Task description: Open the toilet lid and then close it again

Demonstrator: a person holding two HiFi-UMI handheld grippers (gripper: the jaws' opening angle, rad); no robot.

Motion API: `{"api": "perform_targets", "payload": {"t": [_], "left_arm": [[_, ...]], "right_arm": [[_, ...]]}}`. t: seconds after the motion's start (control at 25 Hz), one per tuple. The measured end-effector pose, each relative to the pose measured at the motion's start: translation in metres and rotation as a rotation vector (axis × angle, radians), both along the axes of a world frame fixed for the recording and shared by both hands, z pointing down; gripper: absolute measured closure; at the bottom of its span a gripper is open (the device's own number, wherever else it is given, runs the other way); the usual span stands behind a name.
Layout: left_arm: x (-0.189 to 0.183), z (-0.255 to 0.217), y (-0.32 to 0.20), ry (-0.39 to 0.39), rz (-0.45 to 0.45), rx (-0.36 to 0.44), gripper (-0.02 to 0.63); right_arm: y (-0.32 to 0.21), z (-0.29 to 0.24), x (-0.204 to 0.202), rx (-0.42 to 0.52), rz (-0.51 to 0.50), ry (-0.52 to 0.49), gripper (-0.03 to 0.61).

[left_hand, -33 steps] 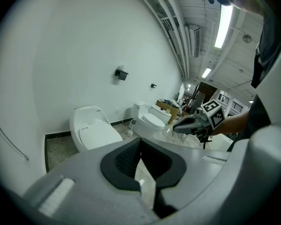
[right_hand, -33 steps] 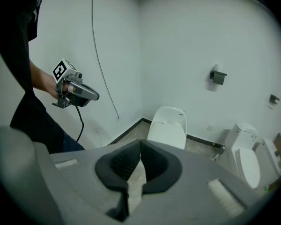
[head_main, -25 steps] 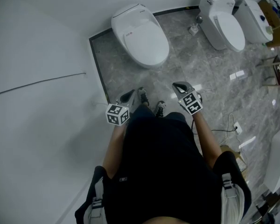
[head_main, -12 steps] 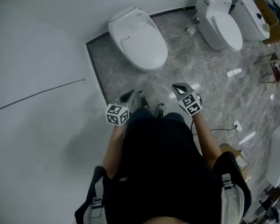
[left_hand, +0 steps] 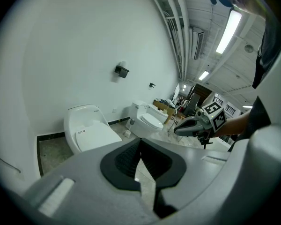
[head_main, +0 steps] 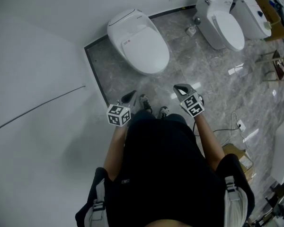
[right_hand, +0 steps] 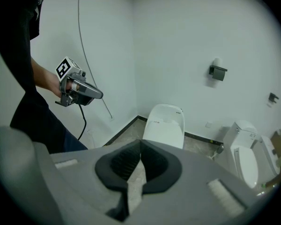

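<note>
Toilet lid (head_main: 144, 46): down flat over the bowl, nothing touching it.
Toilet (head_main: 138, 41): white, oval, its back to the white wall (head_main: 47, 56); in the head view it sits at 12 o'clock from the person's shoes (head_main: 144, 100), well apart from them. It also shows in the left gripper view (left_hand: 89, 132) and the right gripper view (right_hand: 164, 125), beyond the tips of each pair of tongs.
Left tongs (head_main: 128, 97): pressed together with nothing between them, as its own view shows (left_hand: 140, 142); held in the air at 6 o'clock from the toilet, pointing toward it and not touching it.
Right tongs (head_main: 182, 88): pressed together and empty (right_hand: 140, 144); at 5 o'clock from the toilet, at 3 o'clock from the left tongs, with the shoes between the two.
Floor (head_main: 203, 70): grey marbled tile with a dark strip along the foot of the wall.
Second toilet (head_main: 222, 25): white, lid down, at 3 o'clock from the first, against the same wall.
Third white fixture (head_main: 251, 15): just beside the second toilet at 3 o'clock.
Wall bracket (left_hand: 122, 71): small, dark, above the first toilet.
Wall cable (head_main: 38, 103): thin grey line at 8 o'clock from the toilet.
</note>
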State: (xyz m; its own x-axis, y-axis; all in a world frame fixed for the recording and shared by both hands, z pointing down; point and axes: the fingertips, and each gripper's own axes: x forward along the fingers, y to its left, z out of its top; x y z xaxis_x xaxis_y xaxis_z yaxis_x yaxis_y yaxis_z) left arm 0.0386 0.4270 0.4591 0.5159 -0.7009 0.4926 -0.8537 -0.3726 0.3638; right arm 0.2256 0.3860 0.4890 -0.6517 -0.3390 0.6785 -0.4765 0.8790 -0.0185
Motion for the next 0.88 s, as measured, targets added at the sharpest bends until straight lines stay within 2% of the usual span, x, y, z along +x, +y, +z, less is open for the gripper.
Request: {"api": "perform_targets", "payload": {"t": [0.88], "left_arm": [[-0.061,0.013,-0.079,0.010,0.066,-0.010,0.603]], "right_arm": [[-0.065,0.012,-0.063,-0.006,0.050,0.010,0.574]]}}
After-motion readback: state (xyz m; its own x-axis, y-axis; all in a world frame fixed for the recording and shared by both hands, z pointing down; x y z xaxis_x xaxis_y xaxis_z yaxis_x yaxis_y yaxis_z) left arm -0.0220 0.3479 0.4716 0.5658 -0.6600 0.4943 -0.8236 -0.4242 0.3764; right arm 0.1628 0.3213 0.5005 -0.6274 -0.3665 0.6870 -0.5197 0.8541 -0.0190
